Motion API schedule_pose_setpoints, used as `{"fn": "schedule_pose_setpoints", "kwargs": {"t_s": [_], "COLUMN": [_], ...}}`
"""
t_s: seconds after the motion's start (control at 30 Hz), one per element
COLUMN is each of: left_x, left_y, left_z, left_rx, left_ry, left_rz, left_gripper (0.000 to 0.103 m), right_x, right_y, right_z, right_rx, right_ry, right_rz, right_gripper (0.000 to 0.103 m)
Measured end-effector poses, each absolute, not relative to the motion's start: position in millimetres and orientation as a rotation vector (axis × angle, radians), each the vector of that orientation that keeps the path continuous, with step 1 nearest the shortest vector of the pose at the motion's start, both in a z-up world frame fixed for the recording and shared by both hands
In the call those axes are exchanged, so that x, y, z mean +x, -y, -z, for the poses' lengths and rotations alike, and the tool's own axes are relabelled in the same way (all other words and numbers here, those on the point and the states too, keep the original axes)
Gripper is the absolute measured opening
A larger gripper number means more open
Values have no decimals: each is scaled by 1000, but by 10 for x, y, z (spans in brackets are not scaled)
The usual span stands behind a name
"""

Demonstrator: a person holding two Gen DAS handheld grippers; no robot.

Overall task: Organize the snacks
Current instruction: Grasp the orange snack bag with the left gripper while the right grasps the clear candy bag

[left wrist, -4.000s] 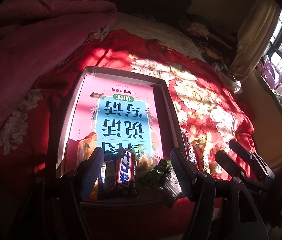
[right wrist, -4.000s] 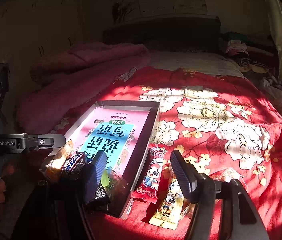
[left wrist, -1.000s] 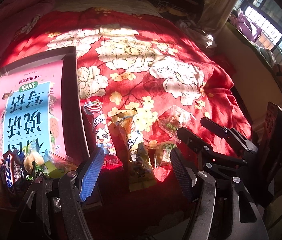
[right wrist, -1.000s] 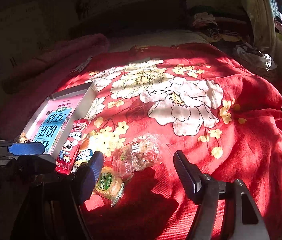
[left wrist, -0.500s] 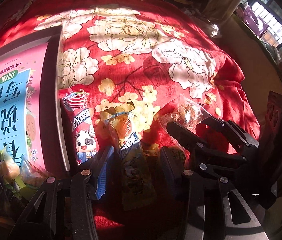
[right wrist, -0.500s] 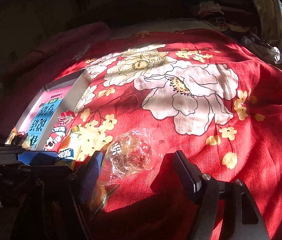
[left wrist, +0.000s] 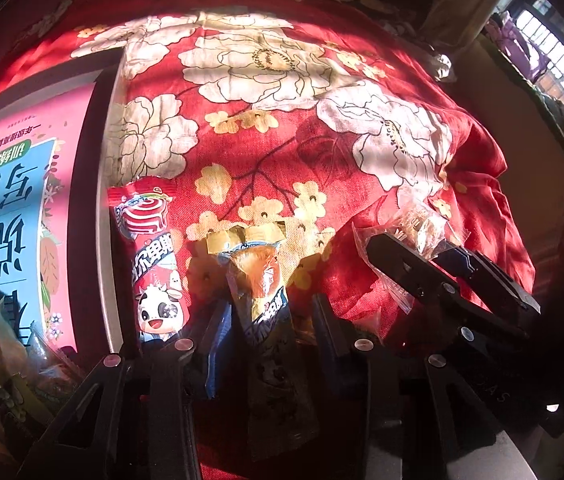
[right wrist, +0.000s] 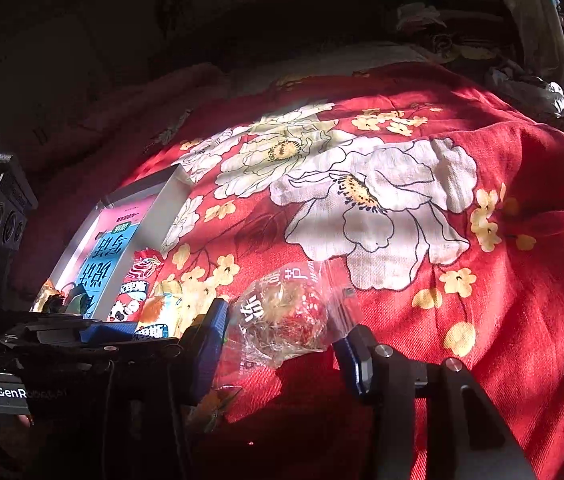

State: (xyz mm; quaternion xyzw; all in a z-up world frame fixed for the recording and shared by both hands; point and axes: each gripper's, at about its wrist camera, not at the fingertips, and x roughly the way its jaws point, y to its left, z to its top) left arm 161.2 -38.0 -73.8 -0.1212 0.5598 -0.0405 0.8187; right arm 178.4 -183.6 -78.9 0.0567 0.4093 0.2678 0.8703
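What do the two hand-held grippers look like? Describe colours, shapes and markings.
Both the left gripper and the right gripper are black and angular, with silver screws, flat tapering fingers and blue ribbed pads. White "GenR…" lettering marks the left one's body.

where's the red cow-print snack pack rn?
Left wrist view, lower left: the red cow-print pack lies on the floral bedspread against the tray outer right wall, just left of the yellow pack.

Red floral bed (right wrist: pixel 462 280) w/ snacks (left wrist: pixel 153 264), tray (left wrist: pixel 93 208)
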Motion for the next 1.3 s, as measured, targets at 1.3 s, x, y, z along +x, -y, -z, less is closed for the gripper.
{"fn": "schedule_pose_setpoints", "kwargs": {"t_s": [1.3], "left_x": [1118], "left_y": [-83], "left_z": [128], "left_rx": [-304], "left_ry": [-1018], "left_rz": [81], "left_gripper": [16], "right_x": [1335], "right_y": [1654], "right_z": [347], "right_rx": [74], "right_ry": [-723], "right_rz": [-647], "right_gripper": [51]}}
